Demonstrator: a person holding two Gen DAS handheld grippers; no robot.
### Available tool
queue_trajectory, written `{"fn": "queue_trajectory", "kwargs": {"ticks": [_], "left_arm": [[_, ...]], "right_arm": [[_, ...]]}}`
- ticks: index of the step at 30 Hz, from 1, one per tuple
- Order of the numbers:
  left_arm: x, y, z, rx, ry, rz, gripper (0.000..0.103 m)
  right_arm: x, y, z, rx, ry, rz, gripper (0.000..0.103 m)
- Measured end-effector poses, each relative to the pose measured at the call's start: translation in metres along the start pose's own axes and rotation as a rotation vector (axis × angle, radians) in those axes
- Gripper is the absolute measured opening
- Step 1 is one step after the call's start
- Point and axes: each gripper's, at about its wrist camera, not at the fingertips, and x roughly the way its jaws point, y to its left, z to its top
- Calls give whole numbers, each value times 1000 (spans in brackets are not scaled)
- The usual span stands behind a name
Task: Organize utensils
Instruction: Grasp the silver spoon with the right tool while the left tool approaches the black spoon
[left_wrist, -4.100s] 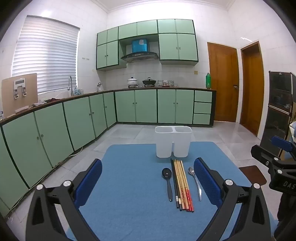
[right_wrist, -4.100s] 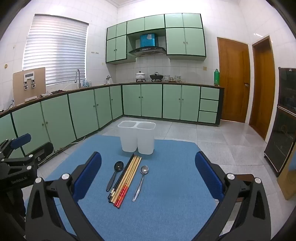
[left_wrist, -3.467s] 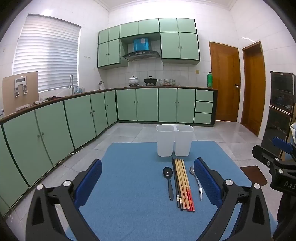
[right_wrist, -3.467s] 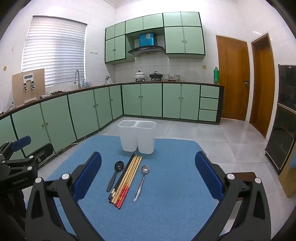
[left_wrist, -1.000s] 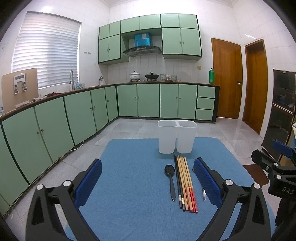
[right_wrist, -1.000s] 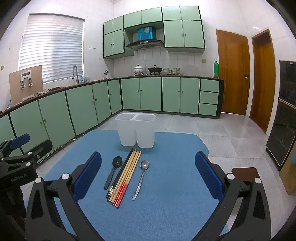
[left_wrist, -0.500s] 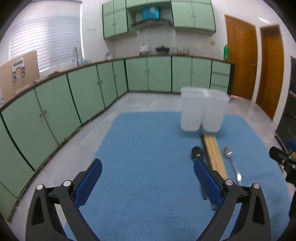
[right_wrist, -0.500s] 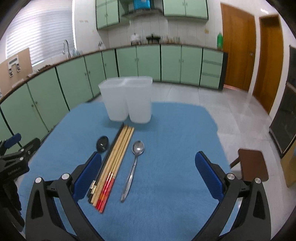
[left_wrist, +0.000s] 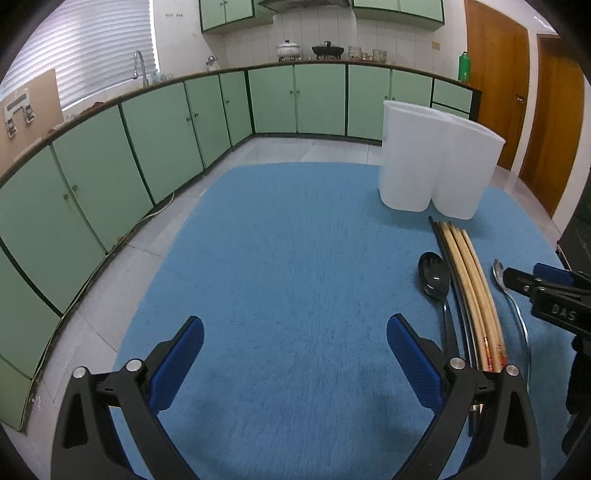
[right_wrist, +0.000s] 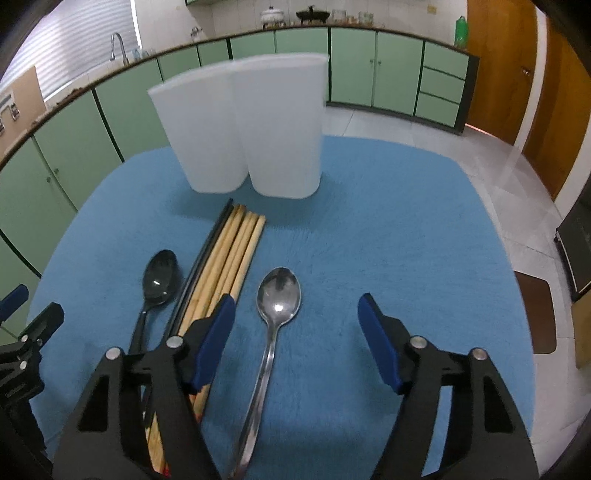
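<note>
Both my grippers have dipped toward the blue mat (right_wrist: 388, 229), where the white twin-cup holder (right_wrist: 251, 122) stands behind the chopsticks (right_wrist: 229, 254), my left gripper (left_wrist: 295, 354) spread empty, my right gripper (right_wrist: 295, 325) closing around the untouched silver spoon (right_wrist: 275, 310).

i see a blue-covered table (right_wrist: 388, 229) carrying a white two-compartment holder (right_wrist: 243, 125), a black spoon (right_wrist: 159, 280), bundled chopsticks (right_wrist: 225, 254), seemingly six, and a silver spoon (right_wrist: 277, 295).
</note>
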Motion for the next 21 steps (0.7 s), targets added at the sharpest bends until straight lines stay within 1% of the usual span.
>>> {"fn": "queue_trajectory", "kwargs": {"ticks": [2,4,6,8,12,15,17,21], "left_arm": [[5,-3,2,5,5,-3,97],[8,-5,3,9,11,-8,97],[11,-8,6,15,17,-18,97],[15,-13,8,21,21,-32,97],[21,-29,17,45,24,-84,97],[27,-45,24,79,23,-111,97],[33,-54,27,96,30,-122,97],[48,-70,31,132,67,-134,97]], "right_arm": [[6,1,0,2,20,-3,56],[11,1,0,18,40,10,52],[10,3,1,8,30,-2,46],[11,5,2,-4,24,5,28],[7,4,1,-7,14,22,28],[5,-8,5,26,16,34,28],[3,-14,6,40,17,38,28],[7,-24,12,56,15,42,28]]}}
